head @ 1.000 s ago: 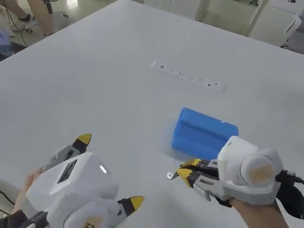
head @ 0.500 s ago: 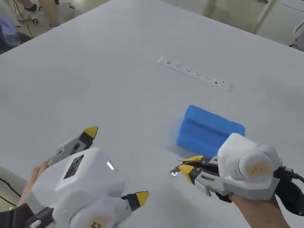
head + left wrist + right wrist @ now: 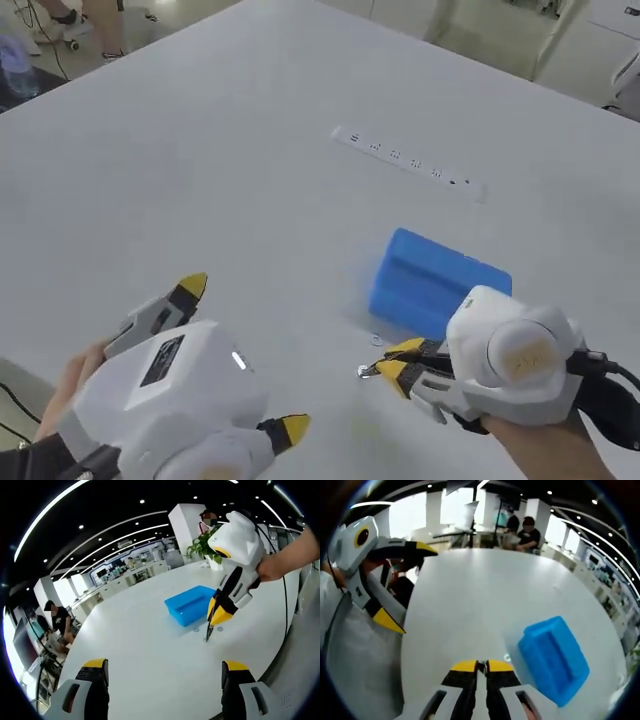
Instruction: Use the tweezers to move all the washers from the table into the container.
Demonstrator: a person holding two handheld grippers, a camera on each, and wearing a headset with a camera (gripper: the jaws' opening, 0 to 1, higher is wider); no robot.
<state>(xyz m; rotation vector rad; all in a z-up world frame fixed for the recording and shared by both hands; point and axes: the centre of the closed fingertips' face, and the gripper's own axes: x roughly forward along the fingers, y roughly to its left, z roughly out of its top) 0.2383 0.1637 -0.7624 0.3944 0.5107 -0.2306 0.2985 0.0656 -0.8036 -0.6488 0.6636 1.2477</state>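
Observation:
My right gripper [image 3: 397,362] is shut on slim tweezers [image 3: 372,371], whose tip rests low over the table at a small washer [image 3: 361,373]. A second washer [image 3: 376,340] lies just before the blue container [image 3: 440,285]. In the right gripper view the jaws meet on the tweezers [image 3: 481,667], with the container [image 3: 552,657] to the right and a washer [image 3: 506,657] beside it. My left gripper [image 3: 240,358] hovers open at the near left, holding nothing. From the left gripper view, its open gripper [image 3: 165,667] faces the right gripper [image 3: 218,616] and the container [image 3: 192,605].
A white power strip [image 3: 410,163] lies on the table beyond the container. The grey table [image 3: 200,150] stretches wide to the left and far side. People sit at desks in the background [image 3: 527,530]. The table's near edge runs under my left gripper.
The head camera has shifted a little. The tweezers' tip has edged left onto the nearer washer. My left gripper stays open in about the same place.

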